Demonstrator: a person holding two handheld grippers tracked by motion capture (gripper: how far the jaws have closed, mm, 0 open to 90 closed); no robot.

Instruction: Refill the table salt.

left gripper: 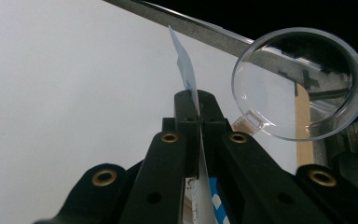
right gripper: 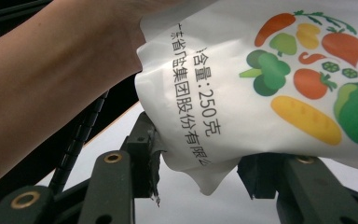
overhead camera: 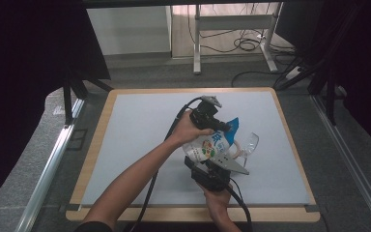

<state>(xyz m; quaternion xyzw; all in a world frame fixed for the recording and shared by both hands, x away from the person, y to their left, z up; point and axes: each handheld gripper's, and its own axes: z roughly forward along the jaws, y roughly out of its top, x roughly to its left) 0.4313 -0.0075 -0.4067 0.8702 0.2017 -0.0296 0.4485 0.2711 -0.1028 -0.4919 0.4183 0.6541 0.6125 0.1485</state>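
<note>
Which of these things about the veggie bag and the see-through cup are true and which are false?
1. The left gripper pinches the thin edge of the white plastic pouch printed with vegetables. True.
2. The clear plastic cup is full of orange juice. False: it looks empty.
3. The pouch lies flat on the pale grey table mat. False: it is held up between the two grippers.
4. The right gripper has its jaws at the pouch's lower corner. True.

Left claw [overhead camera: 226, 128] clamped shut; right claw [overhead camera: 217, 163] spread open.
</note>
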